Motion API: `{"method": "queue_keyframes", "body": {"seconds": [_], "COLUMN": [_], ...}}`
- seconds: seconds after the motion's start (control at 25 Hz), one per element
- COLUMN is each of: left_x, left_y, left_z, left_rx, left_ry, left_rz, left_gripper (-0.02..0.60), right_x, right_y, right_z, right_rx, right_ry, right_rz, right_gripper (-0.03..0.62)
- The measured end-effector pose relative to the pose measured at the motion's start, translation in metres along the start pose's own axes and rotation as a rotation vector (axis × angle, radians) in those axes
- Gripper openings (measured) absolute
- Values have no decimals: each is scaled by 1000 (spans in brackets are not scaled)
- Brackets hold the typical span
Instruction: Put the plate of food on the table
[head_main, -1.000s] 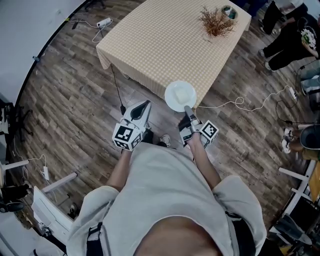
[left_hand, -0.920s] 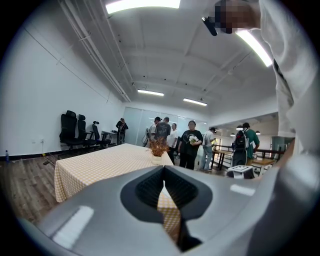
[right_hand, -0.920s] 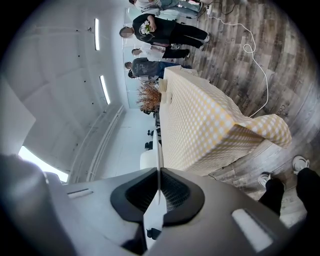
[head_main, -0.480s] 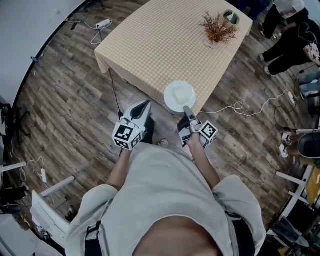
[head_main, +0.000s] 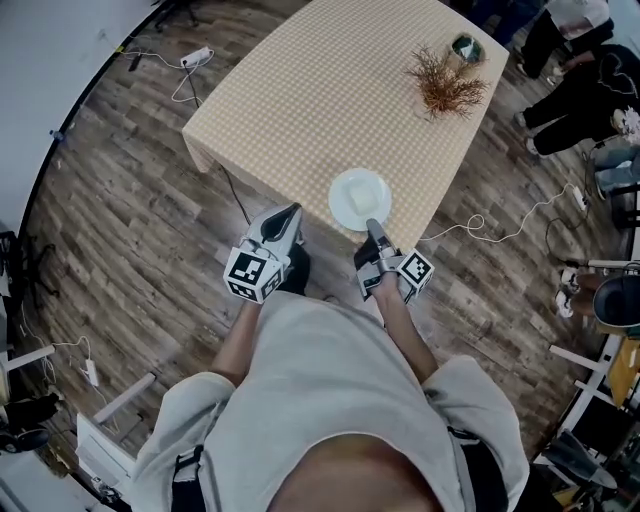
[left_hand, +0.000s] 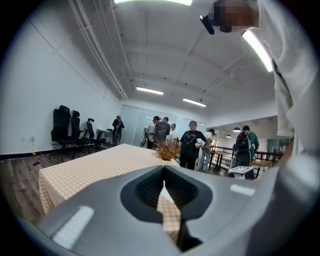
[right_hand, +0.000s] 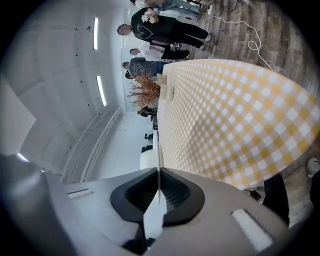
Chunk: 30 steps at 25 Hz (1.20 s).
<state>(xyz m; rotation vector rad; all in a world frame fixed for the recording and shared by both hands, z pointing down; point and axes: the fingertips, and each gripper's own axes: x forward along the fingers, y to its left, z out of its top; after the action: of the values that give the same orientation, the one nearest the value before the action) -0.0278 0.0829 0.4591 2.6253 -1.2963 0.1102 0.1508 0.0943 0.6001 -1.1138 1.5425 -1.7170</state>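
Observation:
A white plate (head_main: 360, 198) with a pale piece of food on it hangs over the near edge of the table (head_main: 330, 90), which has a yellow checked cloth. My right gripper (head_main: 372, 224) is shut on the plate's near rim. In the right gripper view the plate (right_hand: 158, 150) shows edge-on between the pads of the right gripper (right_hand: 159, 172), beside the checked table (right_hand: 235, 115). My left gripper (head_main: 290, 212) is to the left of the plate, shut and empty, and points at the table edge. In its own view the left gripper (left_hand: 163, 169) has its tips together.
A dried plant (head_main: 445, 85) and a small bowl (head_main: 464, 47) stand at the table's far right corner. People (head_main: 580, 60) stand beyond it. A white cable (head_main: 480, 225) and a power strip (head_main: 195, 57) lie on the wood floor. Office chairs (left_hand: 65, 127) stand by the left wall.
Both grippers and the plate have moved toward the table. The plate was short of the table's near edge and now hangs over it.

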Motion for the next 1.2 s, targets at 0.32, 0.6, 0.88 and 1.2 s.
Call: {"method": "queue_keyframes", "body": {"seconds": [0.32, 0.6, 0.88, 1.2], "left_x": [35, 69, 107, 135], "left_y": [62, 114, 161, 194], "left_z": [16, 31, 46, 52], "left_rx": [-34, -51, -55, -52], "left_ry": [2, 11, 23, 50], "left_rz": [-18, -43, -88, -144], "left_gripper": [10, 10, 10, 10], "right_x": [61, 120, 171, 203], "right_y": [17, 36, 49, 57], "right_z": [13, 27, 39, 54], "right_rx": [-10, -14, -6, 3], "right_ry": [-27, -53, -88, -150], "right_rz": [-32, -48, -60, -60], "right_gripper": [14, 14, 15, 15]}}
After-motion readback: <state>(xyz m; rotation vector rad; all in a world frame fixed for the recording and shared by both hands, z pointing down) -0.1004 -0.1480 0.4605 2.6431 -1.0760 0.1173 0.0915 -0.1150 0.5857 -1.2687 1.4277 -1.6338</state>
